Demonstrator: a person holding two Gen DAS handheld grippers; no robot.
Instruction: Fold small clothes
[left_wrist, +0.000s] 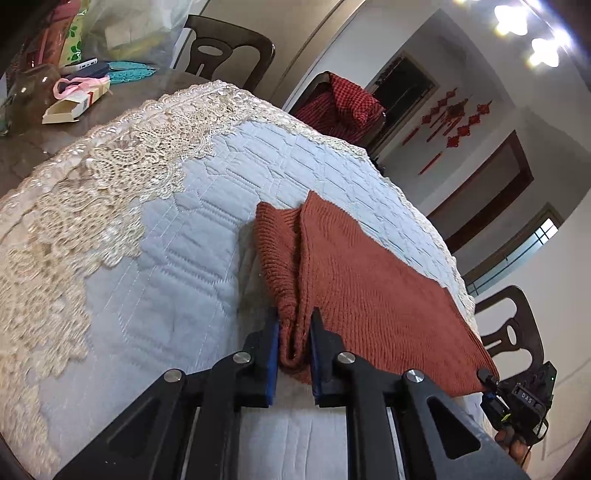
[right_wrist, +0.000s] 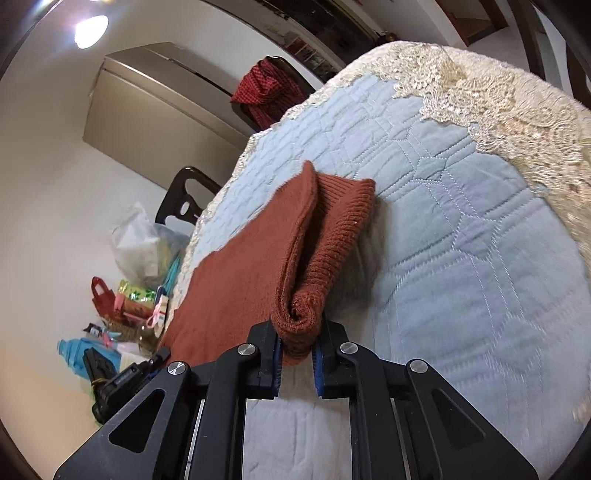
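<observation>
A rust-brown knitted garment (left_wrist: 354, 280) lies on a light blue quilted cloth (left_wrist: 177, 280) over a round table. My left gripper (left_wrist: 294, 332) is shut on a bunched corner of the garment, lifted a little off the cloth. My right gripper (right_wrist: 298, 339) is shut on the opposite rolled corner of the same garment (right_wrist: 258, 266). The edge between the two grips is folded over, with a ribbed band (right_wrist: 343, 221) showing. The right gripper (left_wrist: 491, 384) also shows in the left wrist view at the garment's far corner. The left gripper (right_wrist: 155, 360) shows in the right wrist view.
Cream lace (left_wrist: 96, 177) borders the quilted cloth (right_wrist: 461, 258). Clutter sits on the bare table beyond: an open carton (left_wrist: 70, 107), a glass jar (left_wrist: 33, 92), plastic bags (right_wrist: 144, 247). Dark chairs (left_wrist: 229, 48) stand around the table, one draped with red checked cloth (left_wrist: 343, 107).
</observation>
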